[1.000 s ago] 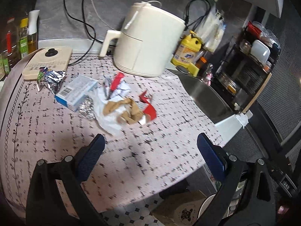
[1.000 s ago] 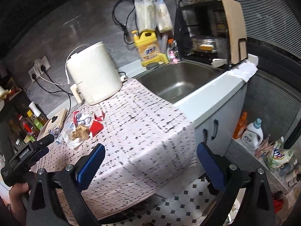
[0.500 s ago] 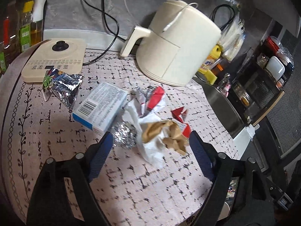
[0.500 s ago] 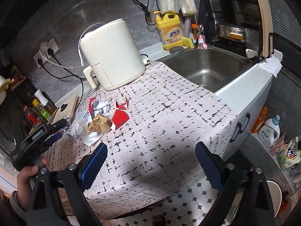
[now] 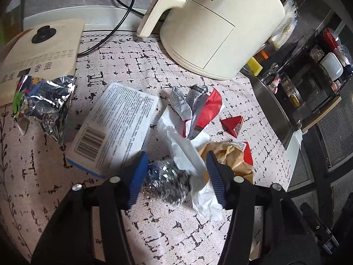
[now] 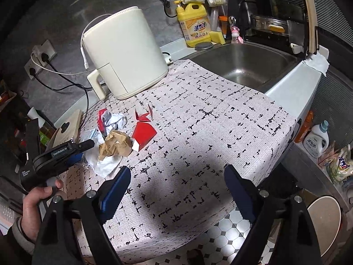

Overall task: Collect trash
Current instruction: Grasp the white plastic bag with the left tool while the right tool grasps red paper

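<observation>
step: grab foil ball (image 5: 165, 182) | left tool (image 5: 174, 172) half-closed, just been closing, straddling ball plus white paper (image 5: 183, 152), not pinching | right tool (image 6: 176, 187) wide, empty | tip: centre pads on ball, drop lower, avoid paper

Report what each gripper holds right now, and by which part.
Nothing is held yet. The left gripper has been closing around the foil ball, pads not pressing on it. The right gripper is open over bare cloth.

One foil ball (image 5: 165, 183); one white box (image 5: 114, 128); one foil wrapper (image 5: 44, 101); one brown paper wad (image 5: 229, 161); one air fryer (image 5: 220, 26)
</observation>
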{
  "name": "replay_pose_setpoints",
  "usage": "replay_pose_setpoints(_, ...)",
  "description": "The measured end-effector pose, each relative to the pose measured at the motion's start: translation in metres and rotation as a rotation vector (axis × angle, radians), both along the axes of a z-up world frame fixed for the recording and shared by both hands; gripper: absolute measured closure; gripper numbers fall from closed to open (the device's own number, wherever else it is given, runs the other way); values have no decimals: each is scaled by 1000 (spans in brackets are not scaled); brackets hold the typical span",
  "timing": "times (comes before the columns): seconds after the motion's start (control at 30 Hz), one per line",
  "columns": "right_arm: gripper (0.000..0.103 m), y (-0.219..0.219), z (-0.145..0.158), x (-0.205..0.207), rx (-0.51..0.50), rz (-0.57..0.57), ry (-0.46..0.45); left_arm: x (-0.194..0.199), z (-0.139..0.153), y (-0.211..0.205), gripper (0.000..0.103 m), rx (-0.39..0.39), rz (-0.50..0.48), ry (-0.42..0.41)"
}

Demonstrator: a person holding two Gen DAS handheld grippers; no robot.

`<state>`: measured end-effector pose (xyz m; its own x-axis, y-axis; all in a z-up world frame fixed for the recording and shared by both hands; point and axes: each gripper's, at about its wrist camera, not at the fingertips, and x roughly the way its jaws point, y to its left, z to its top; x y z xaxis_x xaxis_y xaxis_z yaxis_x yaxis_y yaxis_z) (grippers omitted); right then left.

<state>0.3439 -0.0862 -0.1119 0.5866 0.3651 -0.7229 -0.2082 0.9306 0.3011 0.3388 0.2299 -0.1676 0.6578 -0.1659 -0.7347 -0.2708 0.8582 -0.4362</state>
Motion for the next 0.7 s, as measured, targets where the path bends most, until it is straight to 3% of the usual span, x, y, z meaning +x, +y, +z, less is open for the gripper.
replay_pose_setpoints(0.03,18,1,0,1,-3,-2,2,2,0,1,62,-7,-5,1)
replay_pose_setpoints(0.33,18,34,-3,15,-23,57,0,17,-4,3,65,-7,-58,24)
replay_pose_setpoints(0.37,18,38,-4,17,-25,65,1,18,-4,1,71,2,-63,22)
replay_pose_setpoints(0.43,19,46,-5,21,-26,82,5,20,-2,0,99,16,-73,23)
replay_pose_setpoints(0.57,25,60,-8,28,-26,119,14,10,15,4,100,54,-57,-31)
replay_pose_setpoints(0.7,30,75,-13,42,-27,153,21,-5,32,15,100,40,-27,-85)
